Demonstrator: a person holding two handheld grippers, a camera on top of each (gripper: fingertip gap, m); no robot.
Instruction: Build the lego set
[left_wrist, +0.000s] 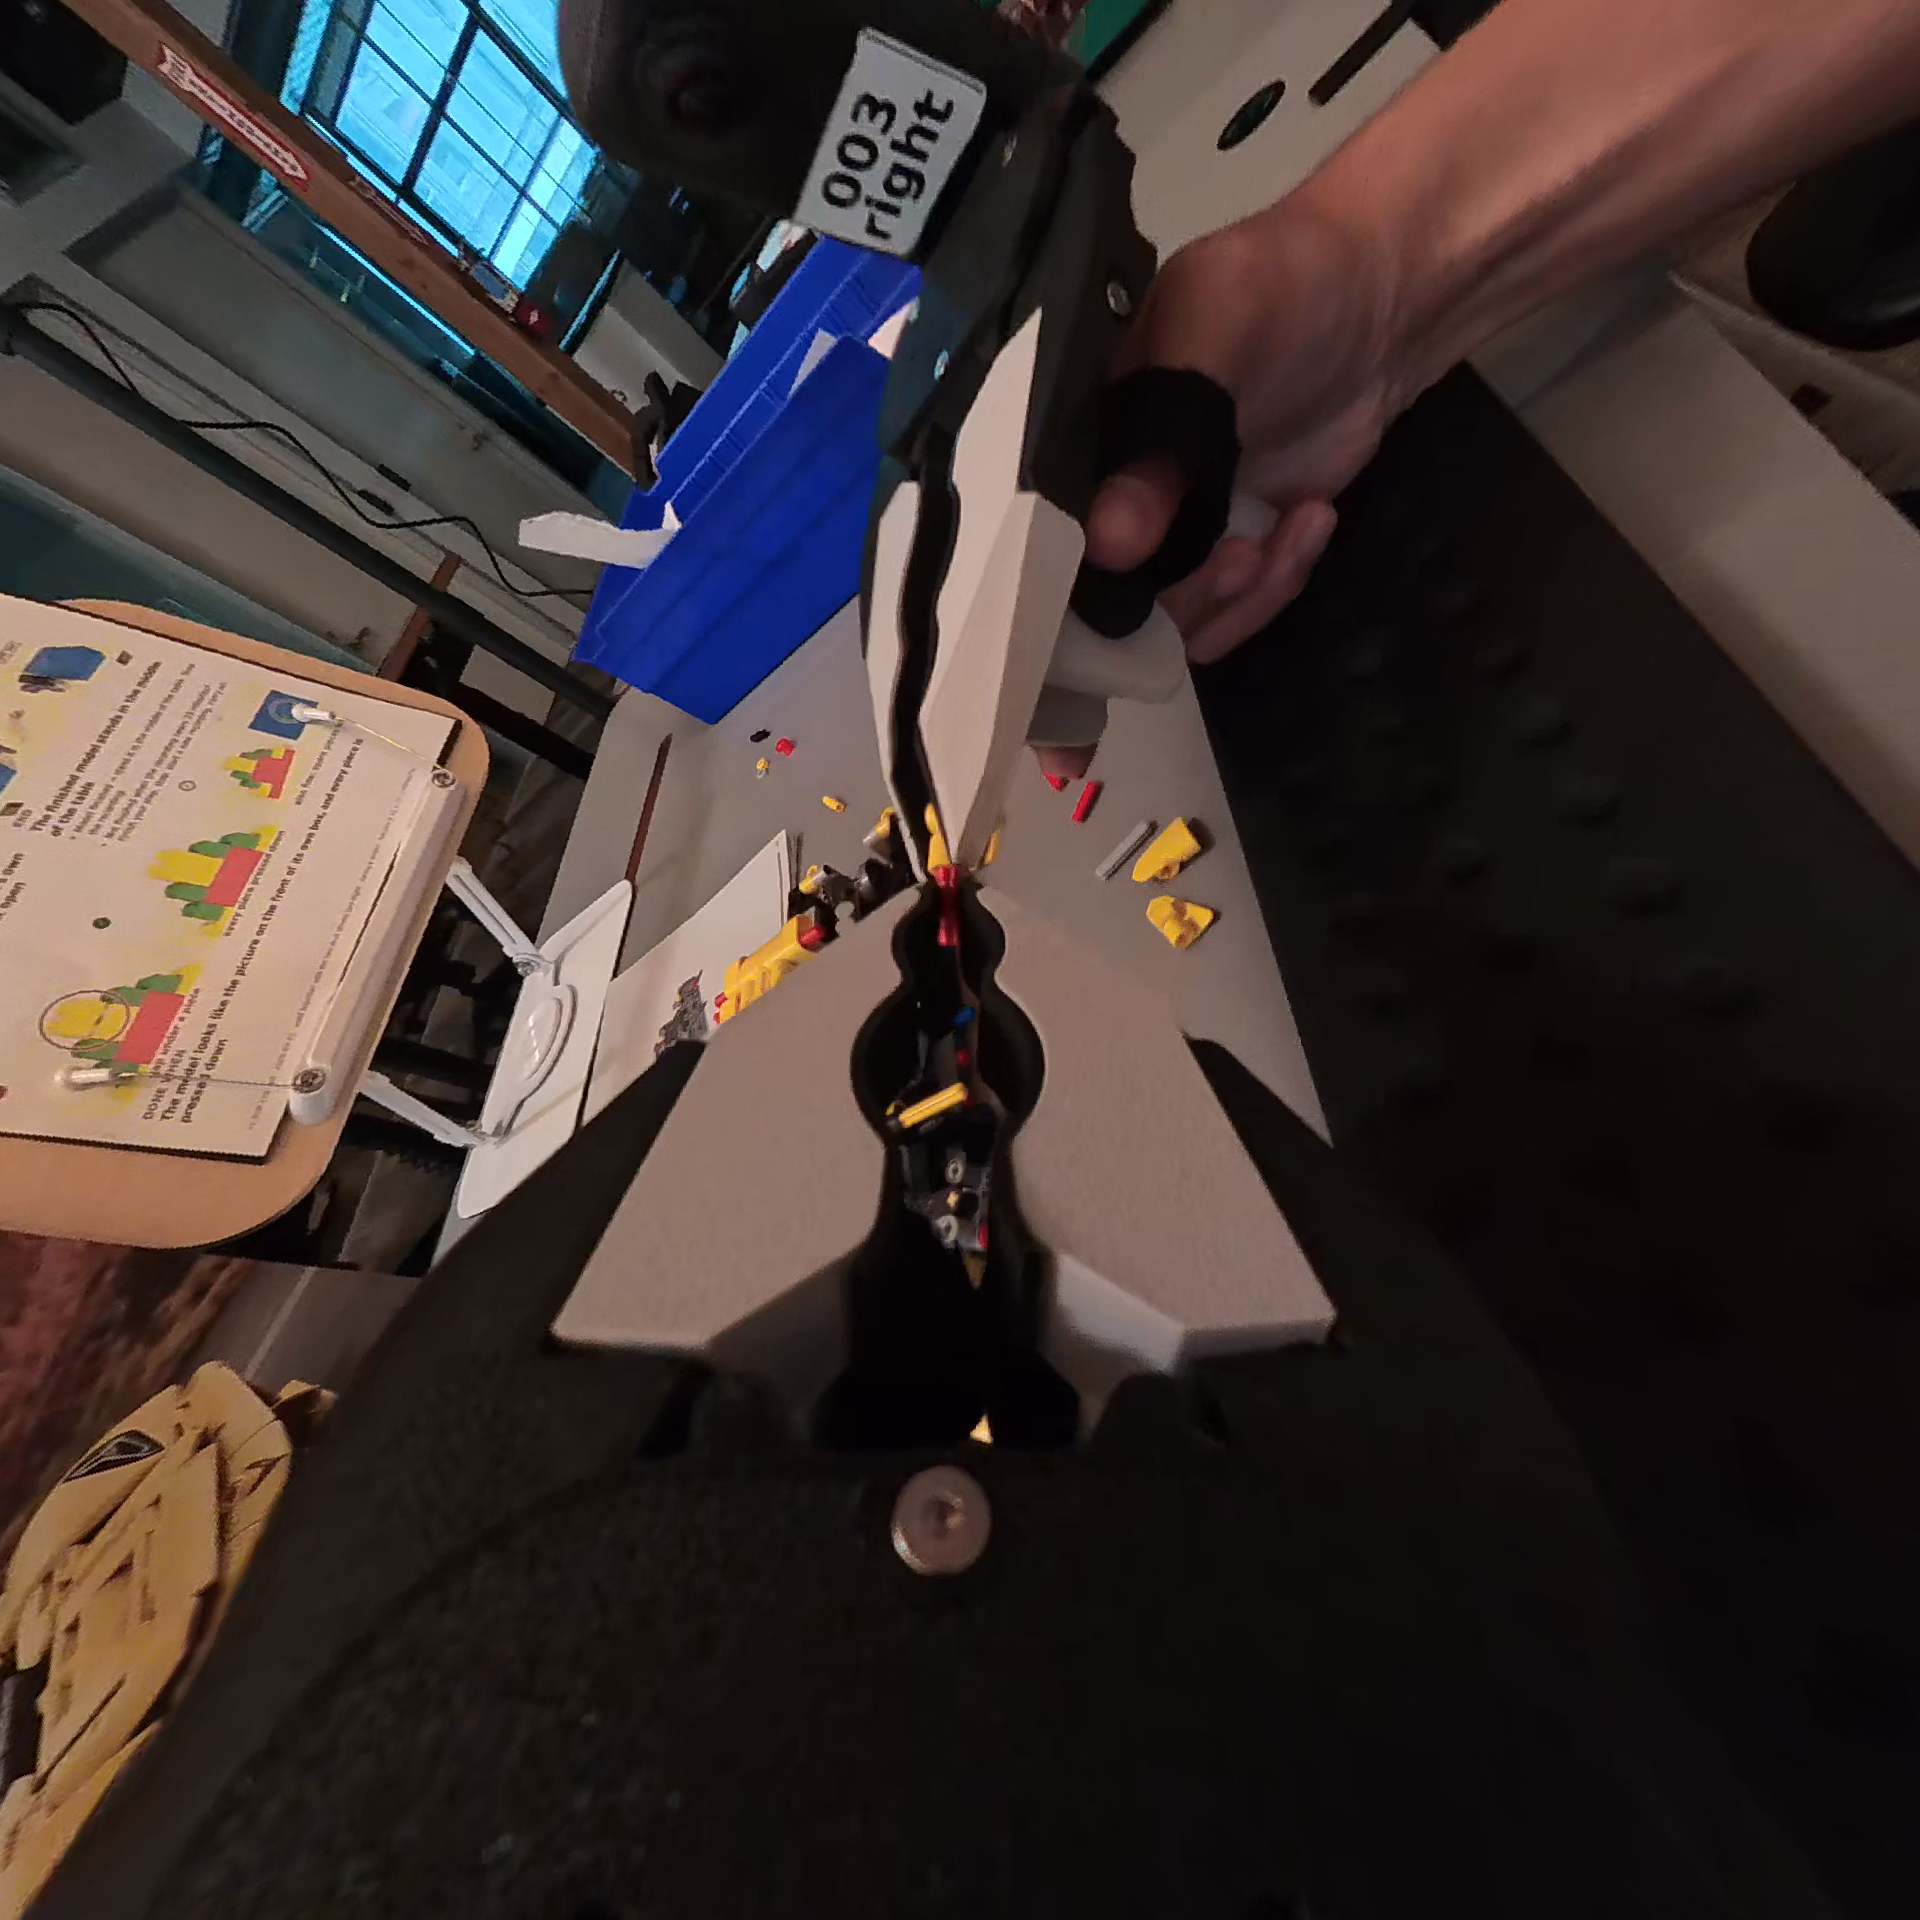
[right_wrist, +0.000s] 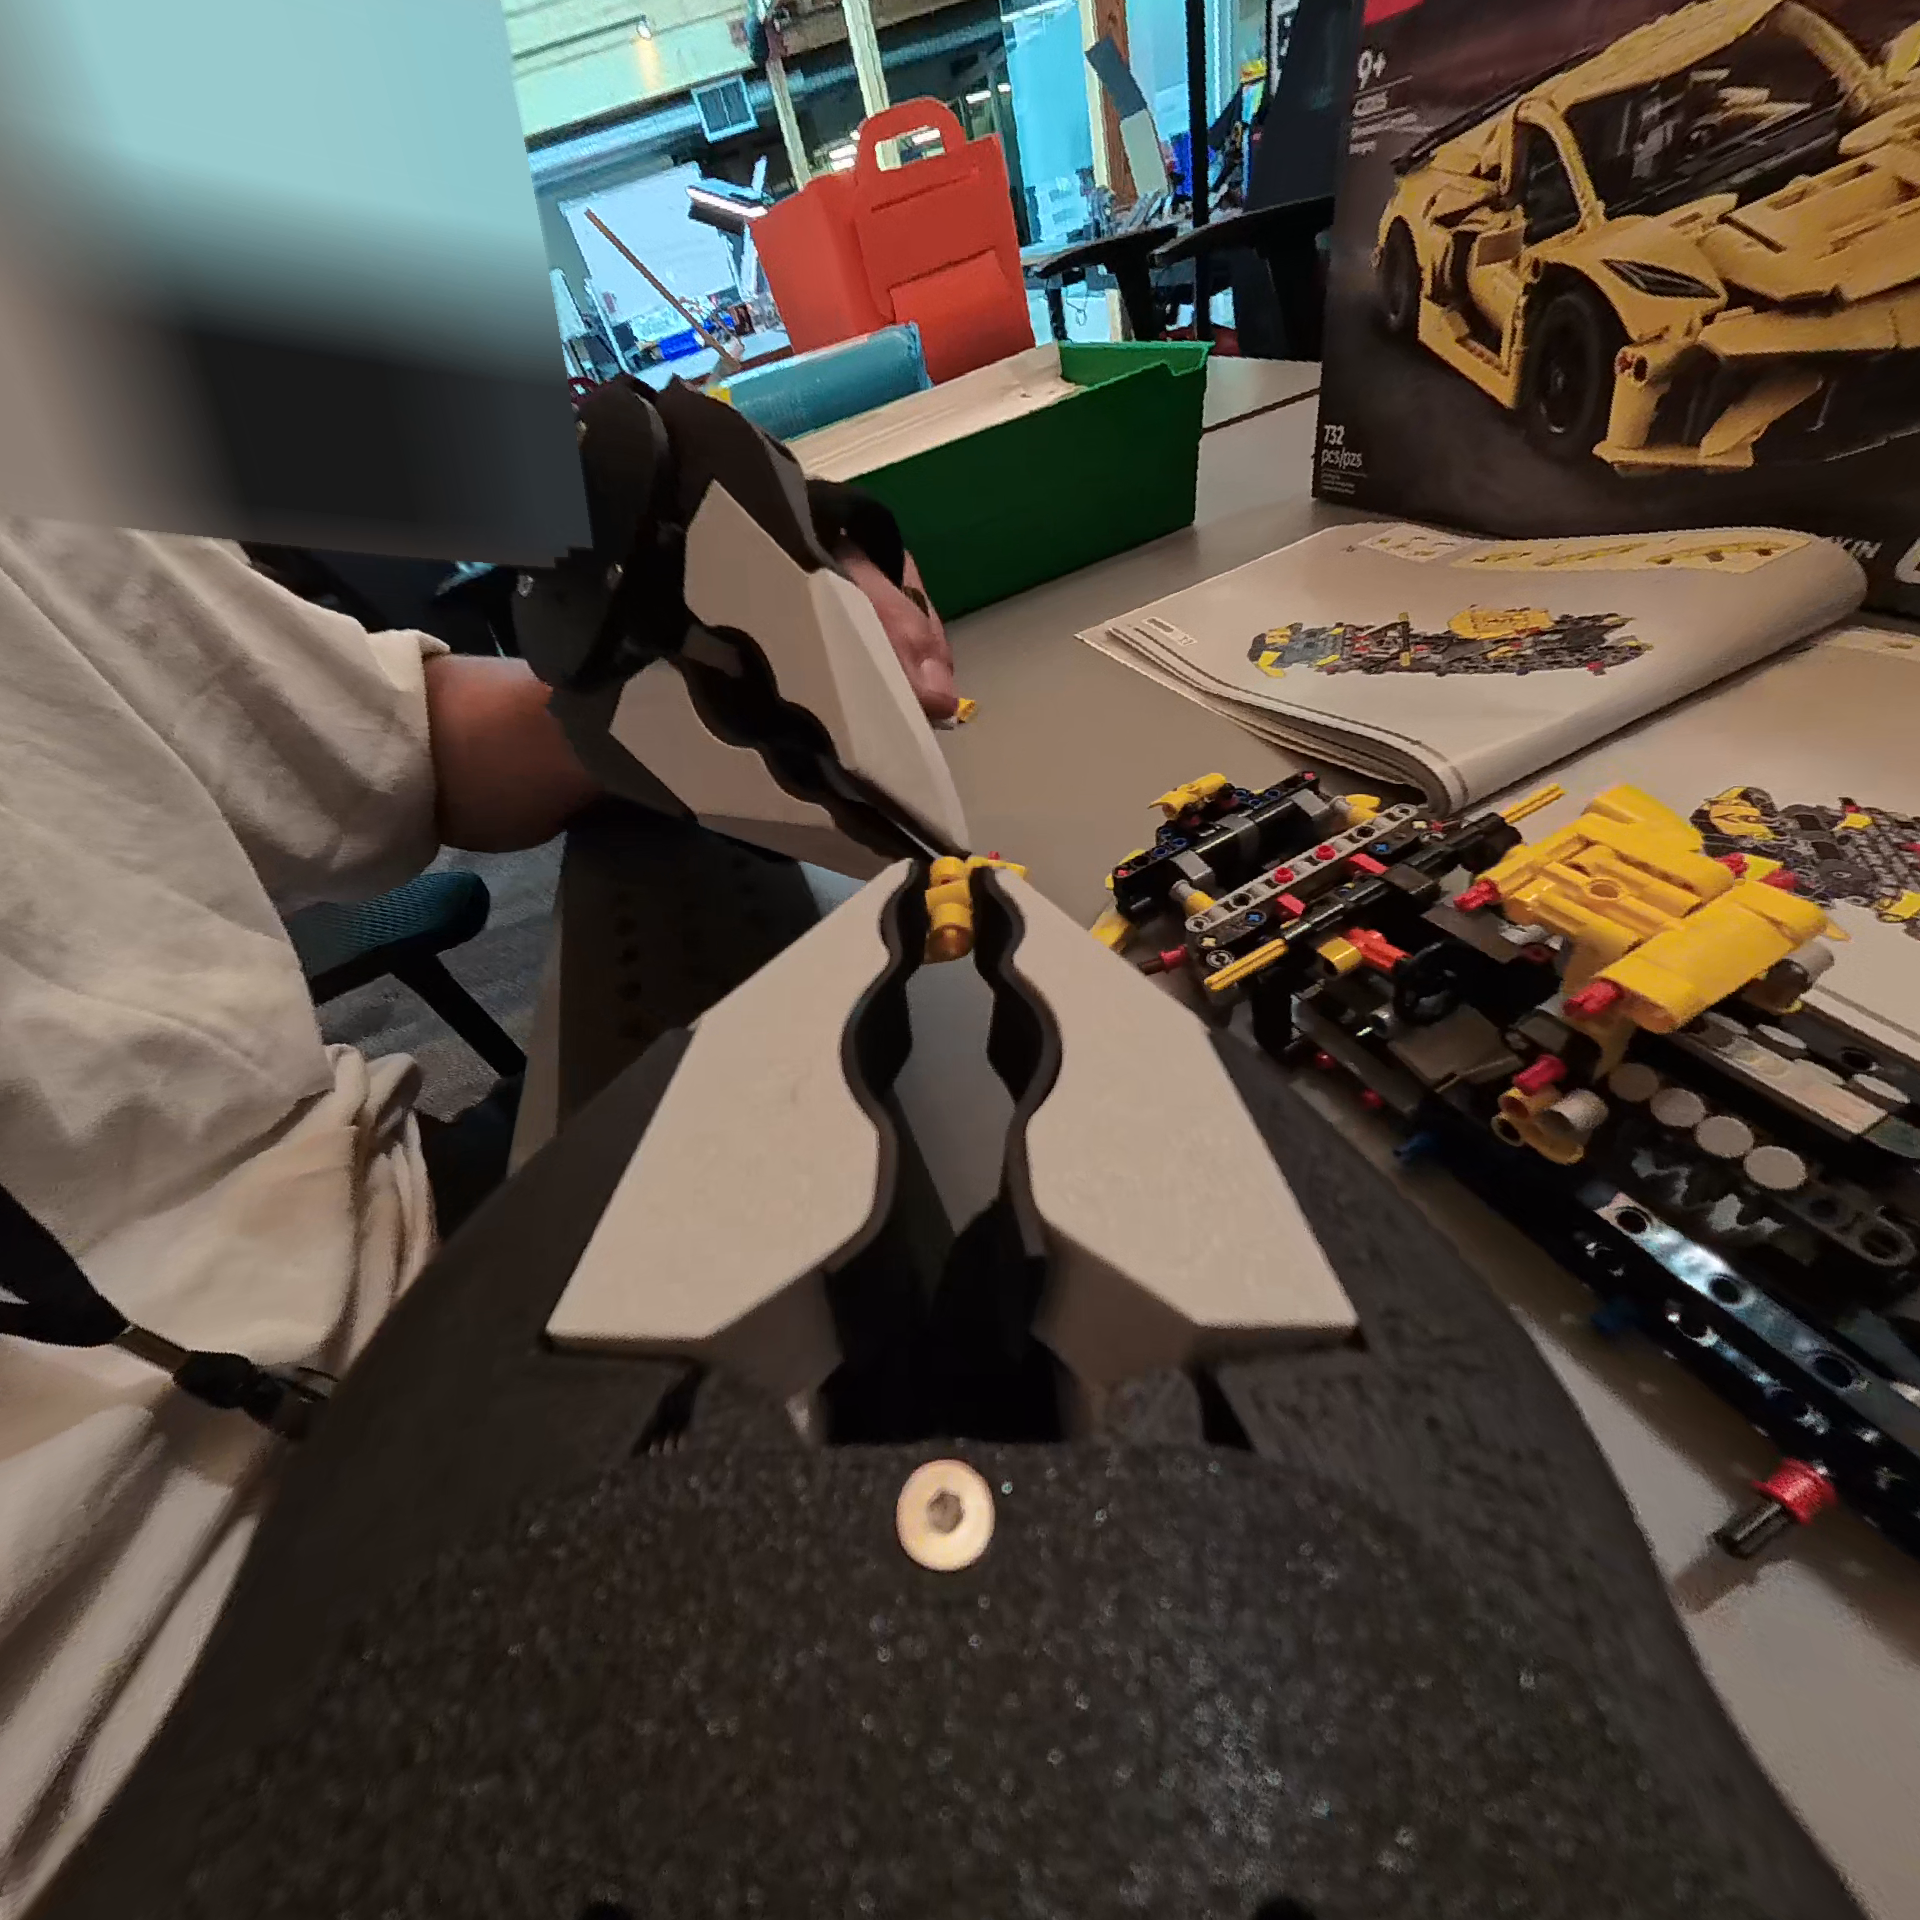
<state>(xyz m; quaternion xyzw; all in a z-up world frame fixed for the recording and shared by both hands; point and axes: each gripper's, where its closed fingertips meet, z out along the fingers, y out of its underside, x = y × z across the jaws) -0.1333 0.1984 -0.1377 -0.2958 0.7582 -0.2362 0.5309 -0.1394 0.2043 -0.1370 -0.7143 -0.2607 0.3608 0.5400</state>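
My left gripper (left_wrist: 945, 891) is shut on a small red pin (left_wrist: 945, 906) held at its fingertips. My right gripper (right_wrist: 951, 883) is shut on a small yellow connector piece (right_wrist: 948, 906). The two grippers meet tip to tip above the table, with the red pin at the yellow piece (left_wrist: 936, 844). In the right wrist view the left gripper (right_wrist: 940, 850) comes in from the upper left and the pin is hidden. The partly built black and yellow car chassis (right_wrist: 1455, 956) lies on the table to the right; it also shows in the left wrist view (left_wrist: 774, 961).
An open instruction booklet (right_wrist: 1455, 644) and the set's box (right_wrist: 1621, 260) lie behind the chassis, with a green bin (right_wrist: 1039, 468) farther back. Loose yellow (left_wrist: 1169, 852), grey (left_wrist: 1125, 850) and red (left_wrist: 1084, 800) pieces lie on the table. A blue bin (left_wrist: 748, 520) stands beyond them. Both grippers' tips are close together, under 4 cm apart.
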